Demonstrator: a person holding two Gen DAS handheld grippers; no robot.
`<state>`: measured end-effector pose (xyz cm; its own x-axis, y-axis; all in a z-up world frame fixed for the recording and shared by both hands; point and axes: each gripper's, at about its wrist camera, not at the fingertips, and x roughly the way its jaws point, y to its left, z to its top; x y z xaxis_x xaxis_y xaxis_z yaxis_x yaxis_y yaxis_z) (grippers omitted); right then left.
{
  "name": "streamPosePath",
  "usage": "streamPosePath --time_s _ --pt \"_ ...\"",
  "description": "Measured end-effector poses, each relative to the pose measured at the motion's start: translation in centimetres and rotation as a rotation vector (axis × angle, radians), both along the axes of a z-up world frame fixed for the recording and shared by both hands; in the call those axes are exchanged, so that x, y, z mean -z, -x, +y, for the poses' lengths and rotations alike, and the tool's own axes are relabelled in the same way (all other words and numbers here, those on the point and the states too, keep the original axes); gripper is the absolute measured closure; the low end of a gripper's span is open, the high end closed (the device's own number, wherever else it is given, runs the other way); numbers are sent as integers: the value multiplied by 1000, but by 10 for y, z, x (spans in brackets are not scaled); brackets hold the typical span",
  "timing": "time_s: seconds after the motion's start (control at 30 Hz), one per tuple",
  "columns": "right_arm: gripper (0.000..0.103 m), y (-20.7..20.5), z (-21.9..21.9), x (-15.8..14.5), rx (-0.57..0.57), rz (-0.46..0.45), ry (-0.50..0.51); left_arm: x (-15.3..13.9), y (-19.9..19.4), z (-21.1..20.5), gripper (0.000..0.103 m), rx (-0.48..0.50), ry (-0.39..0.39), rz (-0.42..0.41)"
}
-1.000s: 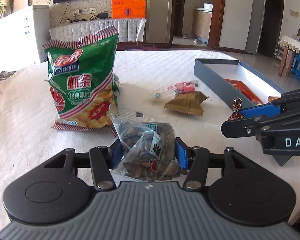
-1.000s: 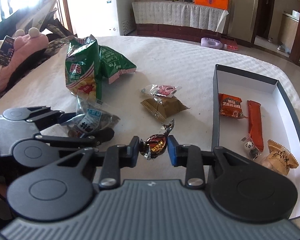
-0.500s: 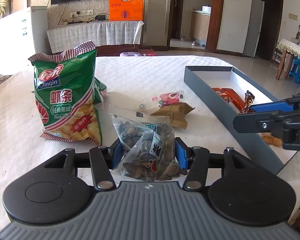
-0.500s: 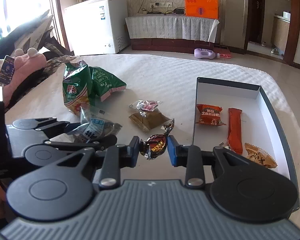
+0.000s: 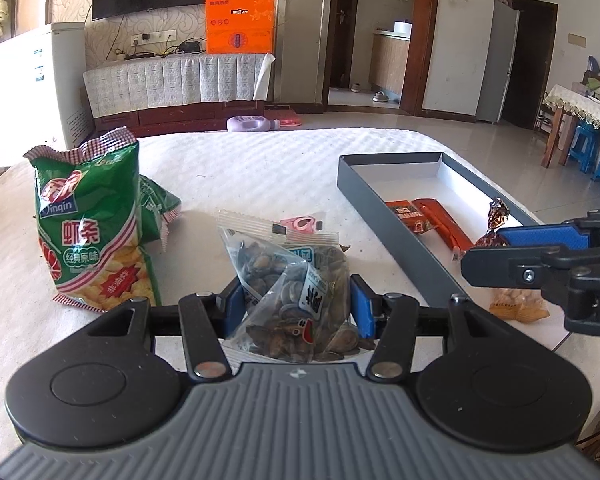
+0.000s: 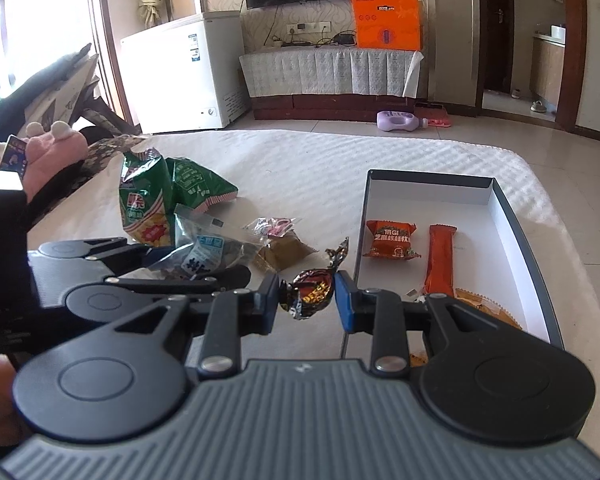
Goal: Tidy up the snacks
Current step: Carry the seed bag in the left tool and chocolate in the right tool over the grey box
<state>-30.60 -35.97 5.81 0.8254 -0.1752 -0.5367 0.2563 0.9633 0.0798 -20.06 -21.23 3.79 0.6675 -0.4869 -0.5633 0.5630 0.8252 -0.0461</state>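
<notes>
Two grippers are each closed on a snack above the white quilted table [image 5: 260, 160]. The left gripper [image 5: 296, 308] clamps a clear bag of sunflower seeds [image 5: 292, 296] between its blue pads, the bag standing up out of the jaws. The right gripper [image 6: 306, 294] pinches a dark foil-wrapped candy [image 6: 310, 290], held just beside the near left corner of the grey box [image 6: 516, 236]. Inside the box lie an orange square packet [image 6: 392, 240], a long orange bar [image 6: 440, 260] and a tan biscuit packet [image 6: 484, 308] near the front. On the table to the left stand a green shrimp-chip bag [image 5: 88, 220] and a second green bag [image 6: 200, 184] behind it, with a pink-printed clear wrapper [image 6: 272, 226] and a brown packet [image 6: 284, 252] between them and the box
</notes>
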Motion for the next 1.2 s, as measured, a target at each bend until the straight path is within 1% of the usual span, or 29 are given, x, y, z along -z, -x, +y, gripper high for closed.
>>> streamPosePath --time_s 0.27,0.7,1.07,1.2 --pt "70 9 -8 -3 21 -20 -6 -5 0 -14 44 20 11 -4" --pt "70 24 -27 -2 71 -26 -18 -12 7 -49 44 82 10 -32" --pt "70 36 -43 -1 115 -29 -32 -19 10 -79 44 127 23 -52" --pt "70 42 -50 -1 136 -36 -38 -20 8 -88 44 137 34 -46"
